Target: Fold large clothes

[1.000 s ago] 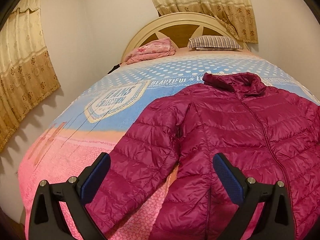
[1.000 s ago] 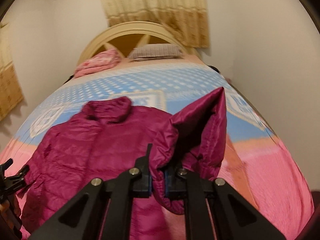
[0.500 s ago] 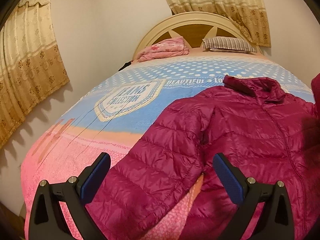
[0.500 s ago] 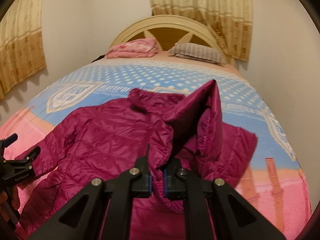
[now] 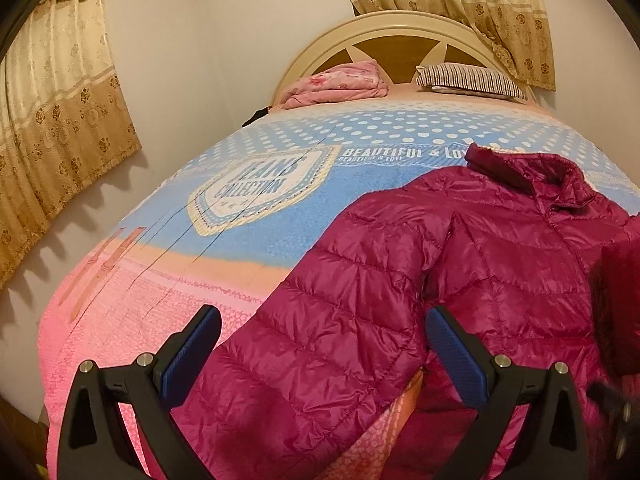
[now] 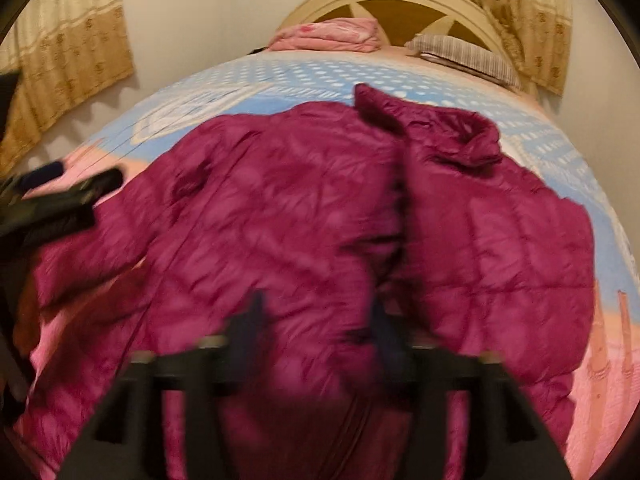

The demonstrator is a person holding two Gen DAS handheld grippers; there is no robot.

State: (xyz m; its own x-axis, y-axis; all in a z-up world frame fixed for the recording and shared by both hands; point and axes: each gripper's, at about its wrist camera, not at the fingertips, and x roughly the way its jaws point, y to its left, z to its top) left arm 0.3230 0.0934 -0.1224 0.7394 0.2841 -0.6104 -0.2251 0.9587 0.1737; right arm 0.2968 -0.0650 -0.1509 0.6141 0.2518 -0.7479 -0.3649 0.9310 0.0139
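**Both tongs spread above a magenta puffer jacket on the bed**

The left tongs (image 5: 322, 354) stand wide apart, blue pads facing each other, holding nothing; the jacket's near sleeve (image 5: 320, 344) runs between and beyond the fingers, and whether they touch it cannot be told. The right tongs (image 6: 316, 332) are blurred, but the fingers stand parted with quilted fabric showing between them, and they appear to grip nothing.

The magenta puffer jacket (image 6: 280, 216) lies on the bed (image 5: 160, 272), collar (image 5: 524, 172) toward the headboard (image 5: 400, 36).

The right wrist view shows one side of the jacket folded over its front, a thick ridge (image 6: 400, 200) running down from the collar; it also catches the left tongs at the left edge. The left wrist view shows only a dark magenta lump at its right edge, but reads the bedspread's printed crest (image 5: 260, 196) sharply.

A folded pink blanket (image 5: 336, 86) and a striped pillow (image 5: 468, 80) rest by the headboard. Patterned curtains (image 5: 52, 120) hang on the walls.
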